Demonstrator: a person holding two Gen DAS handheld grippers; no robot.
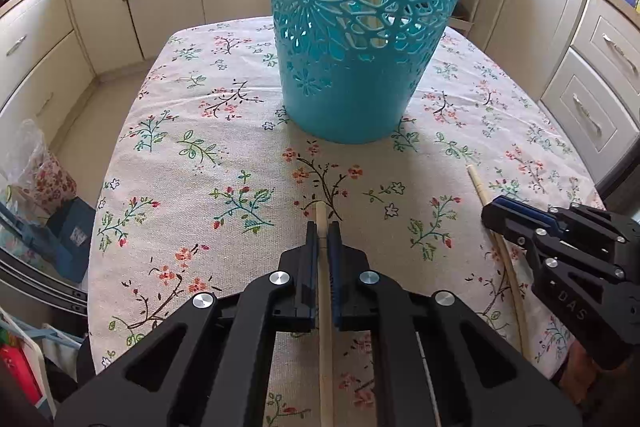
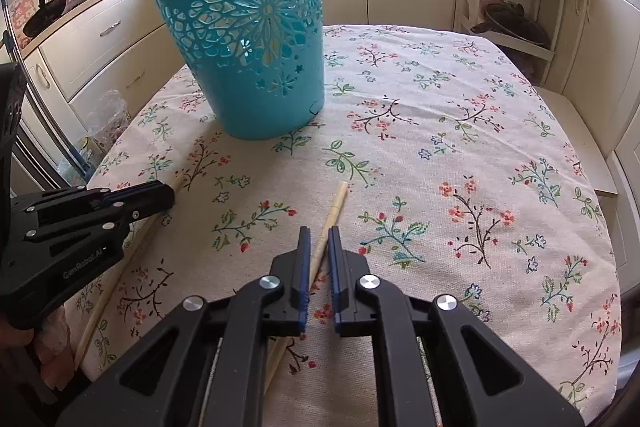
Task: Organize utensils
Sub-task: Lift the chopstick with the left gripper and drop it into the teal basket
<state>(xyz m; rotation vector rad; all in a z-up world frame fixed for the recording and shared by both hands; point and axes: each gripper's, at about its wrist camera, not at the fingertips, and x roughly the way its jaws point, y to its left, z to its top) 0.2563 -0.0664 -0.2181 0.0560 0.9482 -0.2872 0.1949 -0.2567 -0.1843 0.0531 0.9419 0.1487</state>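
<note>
Grippers first: the left gripper (image 1: 323, 227) is shut on one chopstick. The right gripper (image 2: 319, 231) is drawn nearly together w/ a second chopstick between its pads, so it is judged clamped too, though contact on both pads is not plainly shown.

The floral tablecloth (image 1: 200, 147) is spread under everything. The teal basket (image 1: 348, 67), w/ cut-out flower pattern, is stood upright on it; all places below are given rel. to this basket. Its contents cannot be made out through the holes, so it can't be said whether any utensils are inside yet.

The left gripper is held on the near side of the basket, approx. in line w/ its base and apart from it. The right gripper is held near-side too, off toward the basket's right.

The left chopstick (image 1: 326, 347) is pinched close to its far tip, which is pointed at the basket; the shaft appears to be lying along the cloth. The right chopstick (image 2: 338, 199) is angled w/ its tip toward the basket's right side and also looks to be on the cloth.

Progress, as judged: early. Both sticks are gripped; lift, carry and drop into the basket are prob. all left to do. No other utensils are seen on the cloth.
</note>
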